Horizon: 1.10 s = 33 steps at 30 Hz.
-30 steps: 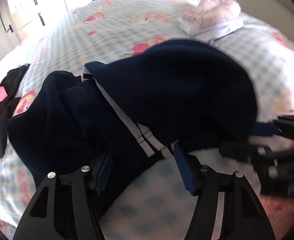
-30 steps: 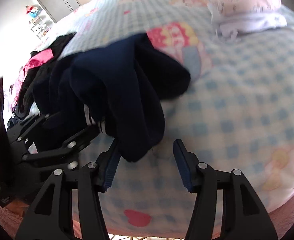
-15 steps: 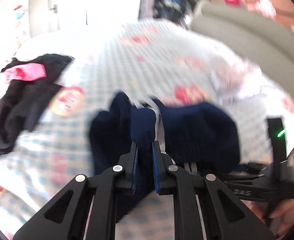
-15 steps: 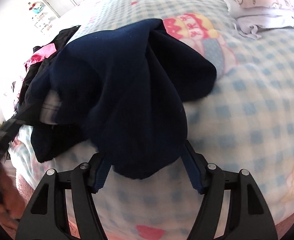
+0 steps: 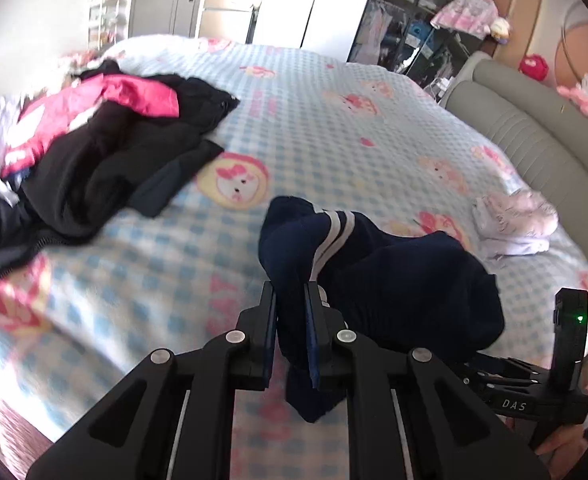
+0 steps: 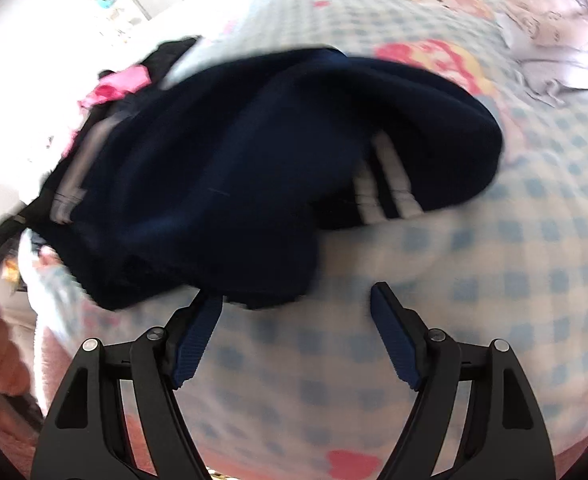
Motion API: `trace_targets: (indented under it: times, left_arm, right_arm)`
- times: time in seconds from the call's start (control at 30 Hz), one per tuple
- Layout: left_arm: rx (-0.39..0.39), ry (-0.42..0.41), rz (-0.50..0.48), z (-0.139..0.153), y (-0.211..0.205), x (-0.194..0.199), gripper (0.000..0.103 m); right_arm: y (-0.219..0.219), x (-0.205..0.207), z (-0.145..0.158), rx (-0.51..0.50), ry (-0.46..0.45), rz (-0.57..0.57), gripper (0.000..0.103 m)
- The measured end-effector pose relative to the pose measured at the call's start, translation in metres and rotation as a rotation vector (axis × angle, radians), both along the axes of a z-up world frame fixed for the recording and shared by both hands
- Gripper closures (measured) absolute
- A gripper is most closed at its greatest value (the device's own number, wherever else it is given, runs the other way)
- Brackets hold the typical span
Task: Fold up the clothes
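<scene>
Navy garment (image 5: 413, 280) (white-striped) bunched in left claw (image 5: 290, 320).

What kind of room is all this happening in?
Most likely a bedroom in a home. The work surface is a bed with a blue checked cartoon-print bedsheet and a padded grey headboard. A wardrobe stands behind, and a pile of black and pink clothes waits near the navy garment.
</scene>
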<state>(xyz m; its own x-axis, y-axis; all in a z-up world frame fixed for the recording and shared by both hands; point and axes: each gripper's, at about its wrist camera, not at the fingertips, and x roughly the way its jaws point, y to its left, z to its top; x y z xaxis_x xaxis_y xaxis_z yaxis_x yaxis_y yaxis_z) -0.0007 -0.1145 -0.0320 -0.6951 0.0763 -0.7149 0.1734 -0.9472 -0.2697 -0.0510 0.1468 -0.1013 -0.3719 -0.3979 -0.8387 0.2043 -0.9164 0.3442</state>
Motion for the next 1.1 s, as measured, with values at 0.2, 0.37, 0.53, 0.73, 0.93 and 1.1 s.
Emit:
trace_targets:
  times: [0.2,0.37,0.53,0.73,0.93,1.1]
  left_arm:
    - [0.040,0.018,-0.030,0.003,-0.002,0.009,0.089]
    - [0.014,-0.017,-0.043,-0.008,0.003,0.006,0.087]
    - [-0.005,-0.065,-0.050,-0.022,0.005,0.000,0.075]
    - [-0.089,-0.083,-0.105,-0.033,0.019,-0.001,0.053]
    - [-0.279,0.020,-0.224,-0.007,0.060,0.008,0.052]
    - [-0.350,0.063,-0.384,-0.004,0.098,0.003,0.042]
  right_arm:
    - [0.020,-0.011,0.009,0.022,0.048,-0.098,0.053]
    - [0.022,-0.014,0.013,0.054,0.057,-0.082,0.054]
    - [0.024,-0.013,-0.004,0.064,-0.009,-0.073,0.052]
    - [0.030,-0.014,-0.013,0.061,-0.036,-0.108,0.037]
    - [0.014,-0.022,-0.014,0.055,-0.020,-0.072,0.036]
    - [0.015,-0.026,0.005,0.035,0.058,-0.094,0.081]
